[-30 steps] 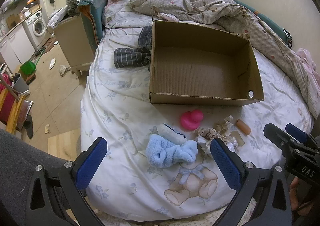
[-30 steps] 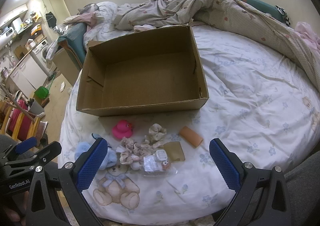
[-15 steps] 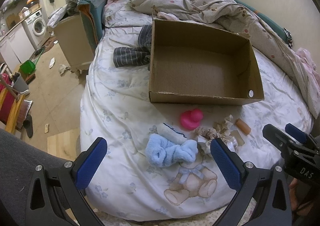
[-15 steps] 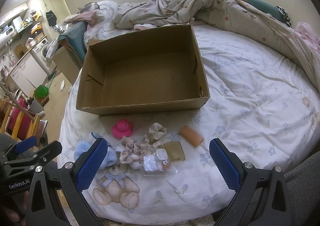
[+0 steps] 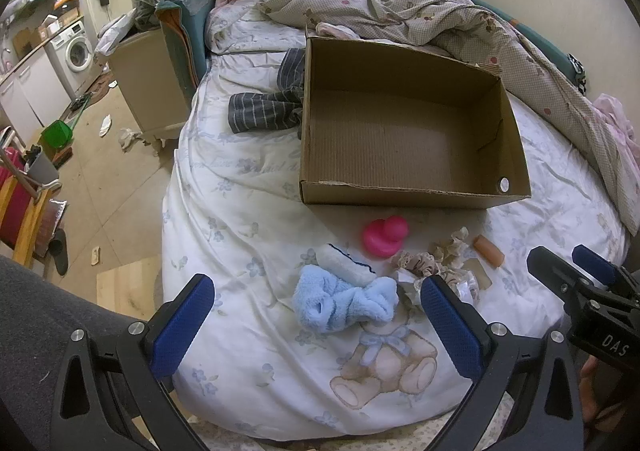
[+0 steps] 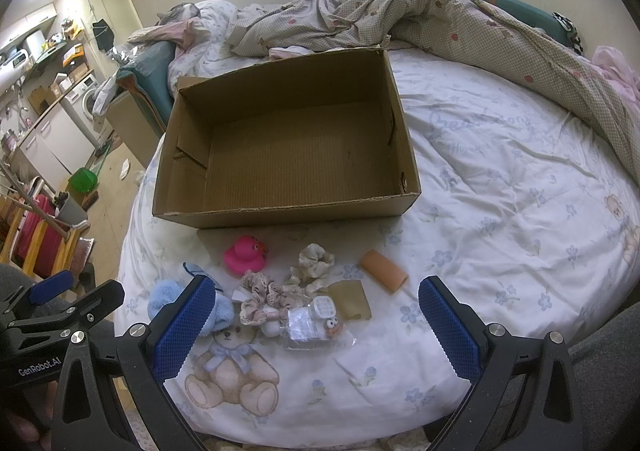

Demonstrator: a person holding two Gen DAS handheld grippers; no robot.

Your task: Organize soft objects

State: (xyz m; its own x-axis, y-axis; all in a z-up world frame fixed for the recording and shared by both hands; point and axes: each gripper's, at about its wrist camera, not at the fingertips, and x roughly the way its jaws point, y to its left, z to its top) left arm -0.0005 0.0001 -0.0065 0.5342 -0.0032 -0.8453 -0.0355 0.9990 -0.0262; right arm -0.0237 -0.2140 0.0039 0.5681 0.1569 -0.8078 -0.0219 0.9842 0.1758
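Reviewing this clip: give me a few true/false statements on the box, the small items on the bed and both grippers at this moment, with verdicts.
1. The cardboard box is empty. True.
2. The pink duck sits inside the box. False: it lies on the sheet in front of the box.
3. The left gripper is open, holding nothing. True.
4. The right gripper is shut on the orange tube. False: it is open, and the tube lies on the sheet.
5. The blue fluffy sock lies near the printed teddy bear. True.
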